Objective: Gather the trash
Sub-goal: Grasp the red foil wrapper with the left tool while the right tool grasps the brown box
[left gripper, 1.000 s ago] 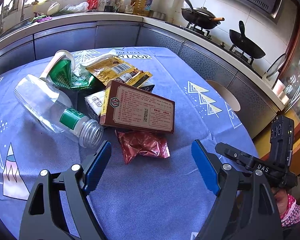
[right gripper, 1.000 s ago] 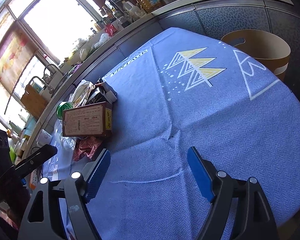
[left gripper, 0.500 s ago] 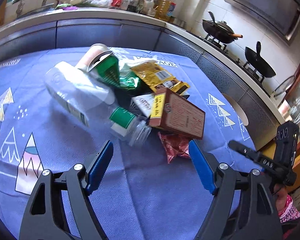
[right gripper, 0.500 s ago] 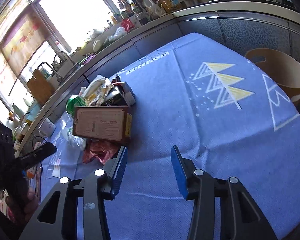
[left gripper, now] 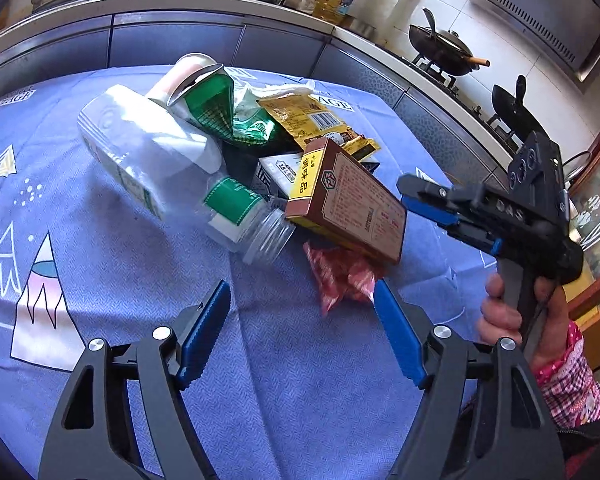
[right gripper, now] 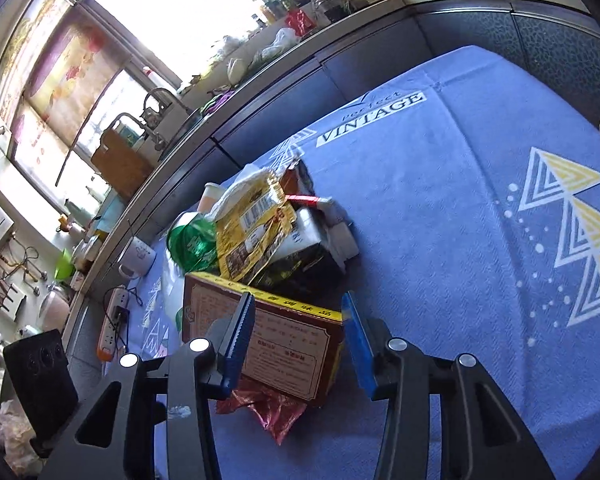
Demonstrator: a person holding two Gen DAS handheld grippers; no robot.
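Bench [left gripper: 300,380] with blue patterned cloth fills most of both views; trash pile sits centre to upper-left of the left wrist view, centre-left of the right wrist view.

Clear plastic bottle [left gripper: 152,160], green label, lies on its side, uncapped mouth toward frame centre, left part of the pile. Brown seasoning box [left gripper: 352,204] with yellow edge, tilted, leaning on the pile just right of the bottle mouth. Yellow snack wrapper [left gripper: 312,120] and green foil bag [left gripper: 228,120] behind it; paper cup [left gripper: 184,76] at the back. Red crinkled wrapper [left gripper: 340,276] on the cloth, partly under the box's lower edge.

Left tongs [left gripper: 302,320]: lower centre, released, jaws closing slightly, nothing between them; red wrapper just beyond the tips.

Right tongs [right gripper: 296,344]: half-spread, straddling the box's right corner in the right wrist view; can't tell if pads touch it, no clamp visible. Left wrist view shows them at right, tips just beside the box, held by a hand [left gripper: 516,320] in a pink patterned sleeve.
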